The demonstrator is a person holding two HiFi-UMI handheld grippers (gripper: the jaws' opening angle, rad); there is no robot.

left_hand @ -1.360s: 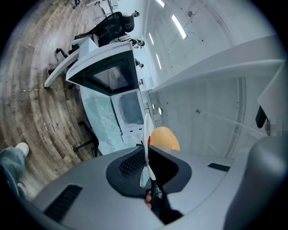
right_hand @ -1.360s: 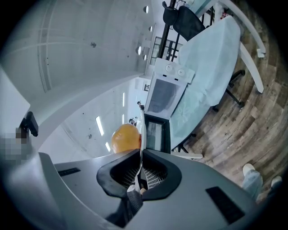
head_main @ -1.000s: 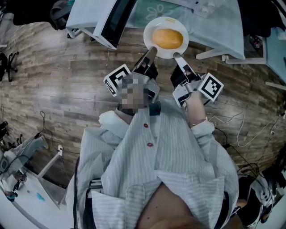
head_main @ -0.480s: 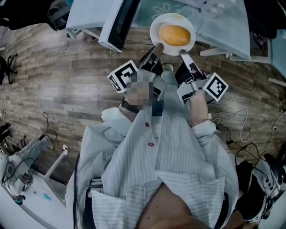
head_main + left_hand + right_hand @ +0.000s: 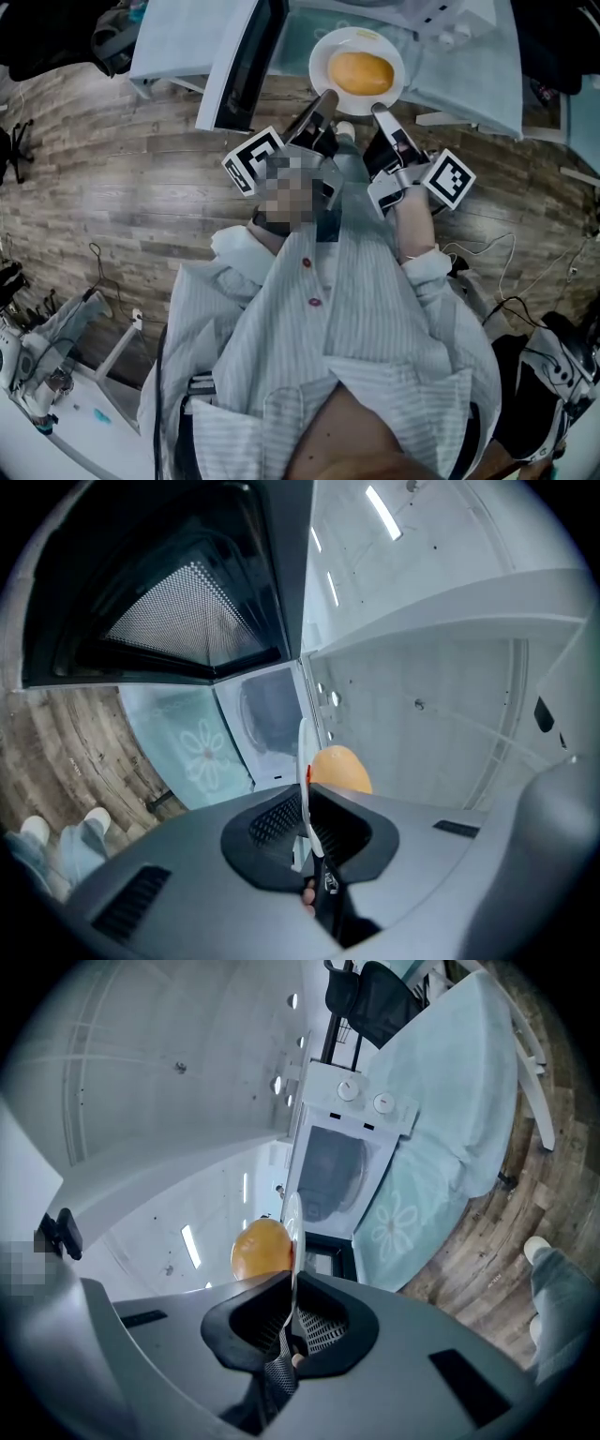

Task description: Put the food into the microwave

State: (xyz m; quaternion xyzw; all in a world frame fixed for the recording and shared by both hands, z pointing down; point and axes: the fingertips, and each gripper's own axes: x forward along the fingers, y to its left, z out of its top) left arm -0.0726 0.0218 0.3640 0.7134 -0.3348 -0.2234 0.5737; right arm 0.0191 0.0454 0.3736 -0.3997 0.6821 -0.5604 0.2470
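A white plate (image 5: 323, 58) with a round orange bun (image 5: 360, 71) on it hangs in the air at the table's front edge. My left gripper (image 5: 325, 97) is shut on the plate's near left rim and my right gripper (image 5: 377, 111) on its near right rim. In the left gripper view the plate (image 5: 303, 747) shows edge-on between the jaws of the left gripper (image 5: 305, 803), the bun (image 5: 339, 769) beyond it. The right gripper view shows the plate (image 5: 292, 1227) and bun (image 5: 261, 1249) the same way in the right gripper (image 5: 291, 1302). Ahead stands the white microwave (image 5: 342, 1162), its cavity open.
The microwave door (image 5: 246, 58) is swung open to the left of the plate. The microwave stands on a table with a pale green flowered cloth (image 5: 469, 66). Two knobs (image 5: 361, 1097) sit on its control panel. Cables (image 5: 506, 267) trail over the wooden floor at the right.
Both grippers have carried the plate with the bun forward, nearer the table and the open microwave. The grips on the rim look unchanged.
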